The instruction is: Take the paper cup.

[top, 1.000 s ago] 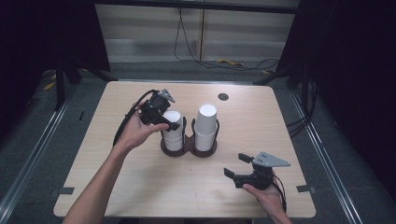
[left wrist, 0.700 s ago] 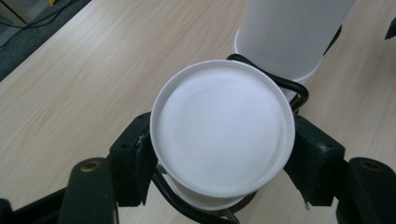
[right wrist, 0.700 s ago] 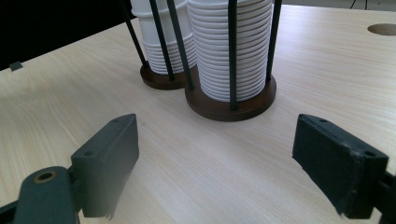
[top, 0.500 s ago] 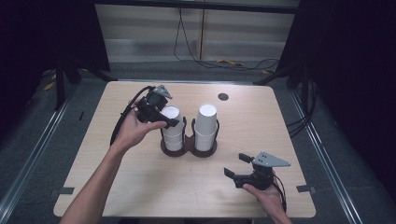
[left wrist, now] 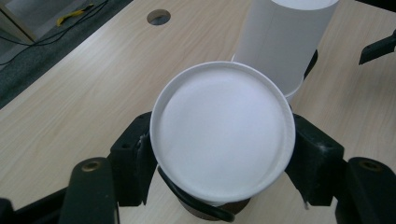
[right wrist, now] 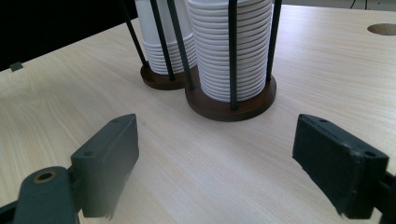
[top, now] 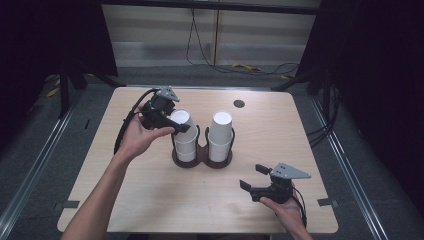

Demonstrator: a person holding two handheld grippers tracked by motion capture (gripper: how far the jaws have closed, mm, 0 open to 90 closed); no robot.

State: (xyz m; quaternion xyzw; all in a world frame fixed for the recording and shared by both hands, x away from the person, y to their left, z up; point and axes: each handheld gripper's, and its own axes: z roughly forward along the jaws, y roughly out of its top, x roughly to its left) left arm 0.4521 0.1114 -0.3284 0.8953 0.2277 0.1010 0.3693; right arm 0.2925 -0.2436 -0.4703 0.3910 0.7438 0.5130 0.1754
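Your left claw (top: 176, 121) grips the top cup (left wrist: 222, 140) of the left cup stack (top: 185, 142), one jaw on each side of its rim. Your right claw (top: 253, 177) rests open on the near right worktop (top: 150, 200), facing the right cup stack (right wrist: 233, 51).

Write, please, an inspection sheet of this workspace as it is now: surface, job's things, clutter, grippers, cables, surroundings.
Surface: wooden table, round hole near far edge.
Job's things: two stacks of white paper cups, left stack and right stack, in a dark double holder.
Clutter: nothing seen.
Grippers: left gripper jaws either side of the left stack's top cup, contact unclear; right gripper open over bare table.
Cables: black cable trails from left gripper.
Surroundings: floor cables, dark curtains.
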